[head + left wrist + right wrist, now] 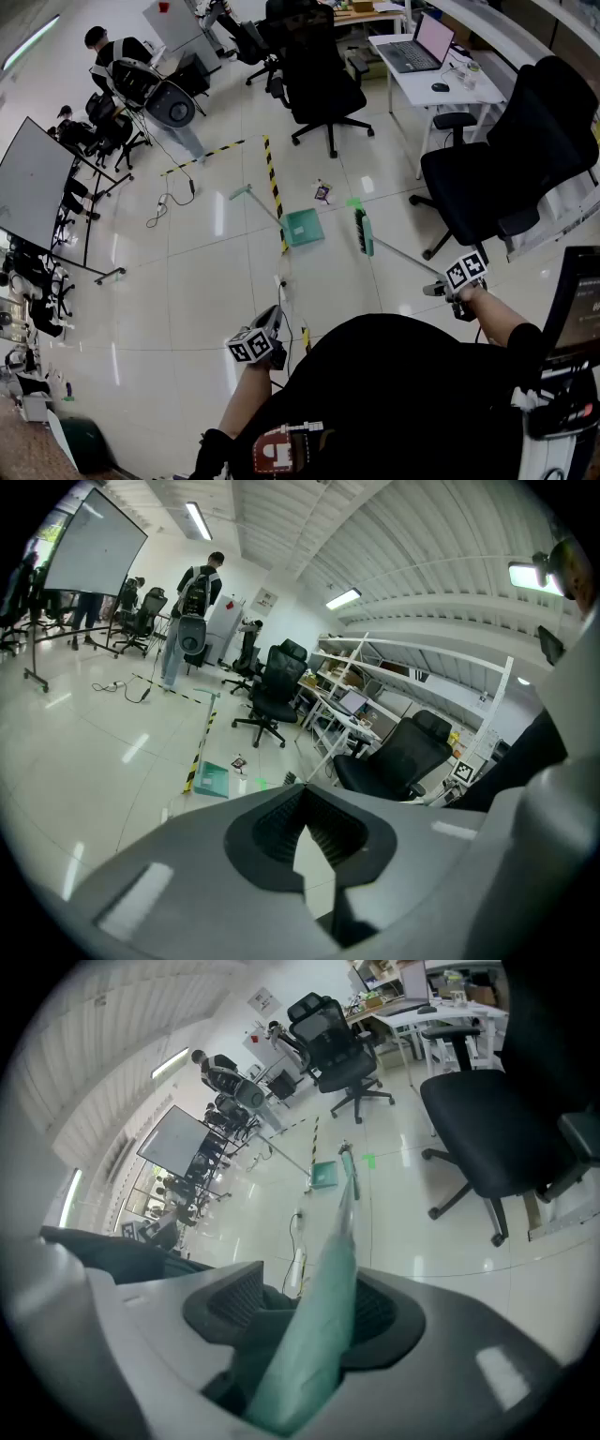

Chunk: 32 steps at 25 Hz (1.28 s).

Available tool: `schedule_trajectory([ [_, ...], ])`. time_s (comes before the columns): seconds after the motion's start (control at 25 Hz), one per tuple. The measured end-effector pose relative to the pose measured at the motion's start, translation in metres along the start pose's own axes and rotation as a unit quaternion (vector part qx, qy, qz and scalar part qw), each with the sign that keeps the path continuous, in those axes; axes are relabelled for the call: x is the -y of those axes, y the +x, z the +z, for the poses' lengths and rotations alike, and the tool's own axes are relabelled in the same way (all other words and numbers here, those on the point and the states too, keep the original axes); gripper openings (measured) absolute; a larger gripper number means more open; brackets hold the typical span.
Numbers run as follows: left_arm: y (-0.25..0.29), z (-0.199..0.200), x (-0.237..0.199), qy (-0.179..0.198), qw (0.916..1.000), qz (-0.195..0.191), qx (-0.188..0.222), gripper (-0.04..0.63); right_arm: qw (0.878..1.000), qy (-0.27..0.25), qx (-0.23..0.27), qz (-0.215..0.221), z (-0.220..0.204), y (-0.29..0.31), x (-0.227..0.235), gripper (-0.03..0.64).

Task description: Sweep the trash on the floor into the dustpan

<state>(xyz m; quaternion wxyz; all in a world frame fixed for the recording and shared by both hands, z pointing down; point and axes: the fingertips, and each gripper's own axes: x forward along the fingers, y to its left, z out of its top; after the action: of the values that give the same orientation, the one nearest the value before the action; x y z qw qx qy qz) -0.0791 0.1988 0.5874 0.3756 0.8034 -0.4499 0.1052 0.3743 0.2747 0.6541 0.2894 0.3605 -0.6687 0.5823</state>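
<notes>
Green broom handle (328, 1269) clamped in right gripper (314, 1330), bristle head (364, 234) on floor (216, 281) just right of dustpan (302, 227). Trash (322, 193) lying beyond both, roughly between them; likely calls for a pull back-left toward dustpan. Left gripper (302, 832) closed, empty, farther off.

broom (364, 232) 1 | dustpan (302, 227) 1 | trash piece (322, 193) 1 | laptop (417, 47) 1 | computer mouse (441, 86) 1 | whiteboard (33, 183) 1
</notes>
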Motion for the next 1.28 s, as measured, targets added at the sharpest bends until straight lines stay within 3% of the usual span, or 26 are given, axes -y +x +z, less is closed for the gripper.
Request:
schedule_trajectory([
  [0.28, 0.024, 0.012, 0.020, -0.009, 0.9997, 0.014, 0.020, 0.002, 1.000, -0.017, -0.011, -0.002, 0.027, -0.011, 0.029, 0.251],
  [0.56, 0.056, 0.030, 0.005, 0.001, 1.0000, 0.001, 0.000, 0.002, 0.999, -0.025, -0.020, -0.016, 0.084, 0.009, 0.034, 0.249],
  [0.76, 0.103, 0.067, -0.058, 0.000, 0.9997, -0.021, -0.013, 0.002, 0.998, -0.029, -0.033, -0.038, 0.154, 0.051, 0.020, 0.245],
  [1.0, 0.181, 0.144, -0.167, 0.003, 0.9965, -0.062, -0.057, 0.002, 0.994, -0.018, -0.067, -0.084, 0.271, 0.121, -0.015, 0.242],
  [1.16, 0.215, 0.227, -0.214, 0.004, 0.9924, -0.093, -0.081, 0.002, 0.986, -0.025, -0.105, -0.126, 0.368, 0.152, -0.038, 0.241],
  [1.28, 0.221, 0.255, -0.245, 0.005, 0.9914, -0.092, -0.093, 0.002, 0.975, -0.046, -0.142, -0.162, 0.417, 0.174, -0.038, 0.239],
])
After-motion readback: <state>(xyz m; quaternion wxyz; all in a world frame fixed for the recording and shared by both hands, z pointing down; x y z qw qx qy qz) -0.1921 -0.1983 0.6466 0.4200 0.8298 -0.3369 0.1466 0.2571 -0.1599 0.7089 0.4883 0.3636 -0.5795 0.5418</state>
